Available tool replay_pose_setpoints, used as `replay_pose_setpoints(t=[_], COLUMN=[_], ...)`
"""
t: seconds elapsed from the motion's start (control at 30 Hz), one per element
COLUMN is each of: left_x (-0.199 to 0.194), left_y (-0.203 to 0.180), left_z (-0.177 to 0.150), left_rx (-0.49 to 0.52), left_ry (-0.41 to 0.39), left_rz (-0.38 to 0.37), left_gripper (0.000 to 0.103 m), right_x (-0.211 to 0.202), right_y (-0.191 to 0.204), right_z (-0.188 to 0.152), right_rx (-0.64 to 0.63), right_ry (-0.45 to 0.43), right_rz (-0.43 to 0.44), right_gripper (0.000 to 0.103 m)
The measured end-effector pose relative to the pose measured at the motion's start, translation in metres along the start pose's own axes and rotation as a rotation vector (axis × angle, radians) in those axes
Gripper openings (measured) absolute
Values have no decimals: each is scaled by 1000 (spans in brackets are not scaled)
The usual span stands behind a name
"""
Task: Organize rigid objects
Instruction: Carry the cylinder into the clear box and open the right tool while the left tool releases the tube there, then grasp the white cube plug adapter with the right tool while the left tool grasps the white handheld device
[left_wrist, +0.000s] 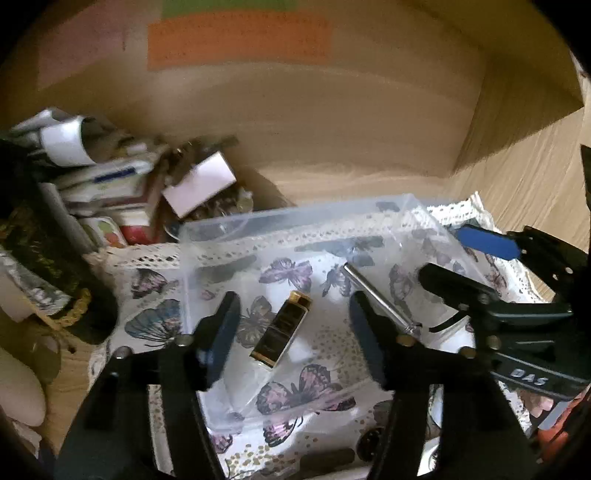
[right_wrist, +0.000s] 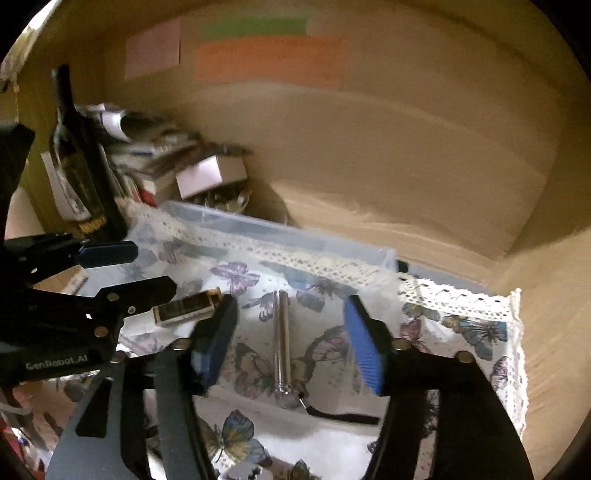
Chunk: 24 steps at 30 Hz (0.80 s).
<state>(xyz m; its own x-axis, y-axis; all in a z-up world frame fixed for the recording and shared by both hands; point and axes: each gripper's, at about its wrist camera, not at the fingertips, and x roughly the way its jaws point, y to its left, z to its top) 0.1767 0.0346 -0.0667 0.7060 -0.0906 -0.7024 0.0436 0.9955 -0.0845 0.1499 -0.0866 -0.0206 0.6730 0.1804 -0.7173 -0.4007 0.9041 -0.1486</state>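
A clear plastic bin (left_wrist: 295, 221) stands on a butterfly-print cloth (left_wrist: 155, 321). Inside it lie a black-and-gold lipstick case (left_wrist: 281, 329) and a silver metal stick (left_wrist: 380, 295) with a black strap. My left gripper (left_wrist: 293, 338) is open above the bin, its fingers either side of the lipstick case. My right gripper (right_wrist: 290, 338) is open above the silver stick (right_wrist: 282, 339), which lies between its fingers. The lipstick case also shows in the right wrist view (right_wrist: 186, 307), beside the left gripper (right_wrist: 122, 269). The right gripper shows at the right of the left wrist view (left_wrist: 469, 258).
A pile of boxes and papers (left_wrist: 110, 184) sits behind the bin at the left, with a dark bottle (right_wrist: 79, 162) beside it. A cardboard wall (left_wrist: 314, 110) rises behind. The wooden surface (left_wrist: 535, 184) lies to the right. The bin's far rim (right_wrist: 277, 225) is close ahead.
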Motion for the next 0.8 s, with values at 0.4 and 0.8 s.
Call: replay_pose_setpoints(t=[0.4, 0.8], left_x=[-58, -66], left_y=[-3, -23], left_z=[-14, -61], left_rx=[-31, 30], left_ry=[-105, -64], left_rz=[36, 41], left_gripper=[98, 99], right_x=[-60, -38], right_y=[-2, 0], right_z=[-23, -80], right_rx=[27, 88], right_ry=[-104, 39], right_rz=[-19, 19], right_gripper=[84, 84])
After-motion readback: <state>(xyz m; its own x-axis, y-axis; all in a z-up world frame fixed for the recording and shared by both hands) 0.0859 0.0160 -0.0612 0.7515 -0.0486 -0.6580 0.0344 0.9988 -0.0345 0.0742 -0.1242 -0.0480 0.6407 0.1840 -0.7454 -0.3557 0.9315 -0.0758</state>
